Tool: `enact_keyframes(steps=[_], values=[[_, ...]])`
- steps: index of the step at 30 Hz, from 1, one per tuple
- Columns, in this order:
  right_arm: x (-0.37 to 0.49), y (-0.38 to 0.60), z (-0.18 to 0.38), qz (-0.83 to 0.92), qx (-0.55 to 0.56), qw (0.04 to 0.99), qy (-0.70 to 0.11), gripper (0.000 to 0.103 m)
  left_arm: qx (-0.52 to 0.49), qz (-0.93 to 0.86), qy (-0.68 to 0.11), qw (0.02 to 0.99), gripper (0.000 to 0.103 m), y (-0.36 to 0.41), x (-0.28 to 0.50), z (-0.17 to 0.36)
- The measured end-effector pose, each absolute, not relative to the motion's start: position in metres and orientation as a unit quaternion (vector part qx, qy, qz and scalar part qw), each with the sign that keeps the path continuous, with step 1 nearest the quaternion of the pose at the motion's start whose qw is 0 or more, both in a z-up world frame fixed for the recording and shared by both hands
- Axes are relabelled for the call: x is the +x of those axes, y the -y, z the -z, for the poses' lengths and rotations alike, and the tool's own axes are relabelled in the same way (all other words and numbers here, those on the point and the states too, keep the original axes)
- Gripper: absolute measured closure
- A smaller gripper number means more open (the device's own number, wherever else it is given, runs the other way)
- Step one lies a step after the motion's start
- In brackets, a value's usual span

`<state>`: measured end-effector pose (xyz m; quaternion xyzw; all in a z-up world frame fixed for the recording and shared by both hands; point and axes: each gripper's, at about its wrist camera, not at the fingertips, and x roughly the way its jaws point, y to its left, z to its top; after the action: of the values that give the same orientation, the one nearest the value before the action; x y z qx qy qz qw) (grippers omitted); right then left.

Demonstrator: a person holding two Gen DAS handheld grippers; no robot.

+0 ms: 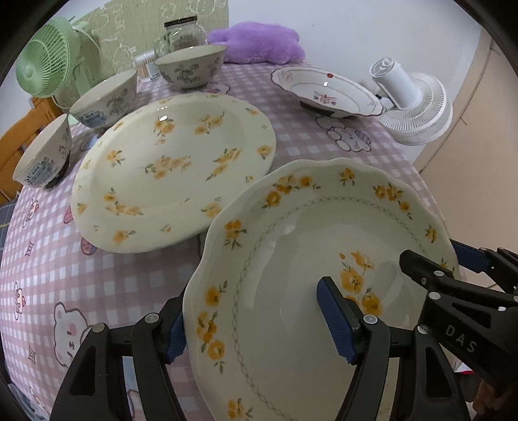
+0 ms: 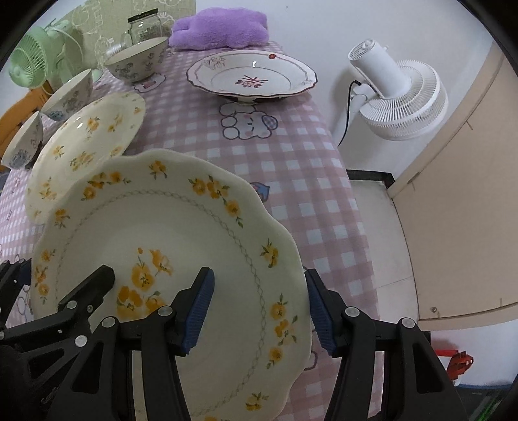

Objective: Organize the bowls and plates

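Both tools are carrying one scalloped plate between them: the left gripper is clamped on its left rim, the right gripper on its right rim, one finger of each over the plate's well. This looks like the stacking step. Just ahead of the left gripper lies the round floral plate on the checked tablecloth; the next move calls for lowering level onto it, both sides together. Farther ahead stand three bowls and a red-trimmed plate.

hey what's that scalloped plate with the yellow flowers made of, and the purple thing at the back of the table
Scalloped plate: looks like glazed ceramic, glossy cream surface with light glints and printed flowers.
Purple thing: apparently a plush fabric cushion or toy, with a fuzzy, matte pile.
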<state>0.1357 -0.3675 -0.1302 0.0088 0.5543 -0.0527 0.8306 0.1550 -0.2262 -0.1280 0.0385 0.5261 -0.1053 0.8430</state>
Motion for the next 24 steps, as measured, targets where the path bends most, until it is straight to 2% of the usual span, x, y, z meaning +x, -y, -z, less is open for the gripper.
enact_keyframes(steps=[11,16,24], values=[[0.144,0.367,0.129,0.045,0.001,0.834,-0.55,0.042,0.033,0.107,-0.538,0.836,0.023,0.226,0.161,0.132],[0.142,0.368,0.12,0.045,0.016,0.84,-0.541,0.04,0.039,0.113,-0.524,0.843,0.019,0.224,0.161,0.117],[0.134,0.346,0.085,0.045,0.038,0.859,-0.508,0.025,0.02,0.102,-0.499,0.86,0.013,0.183,0.158,0.084]])
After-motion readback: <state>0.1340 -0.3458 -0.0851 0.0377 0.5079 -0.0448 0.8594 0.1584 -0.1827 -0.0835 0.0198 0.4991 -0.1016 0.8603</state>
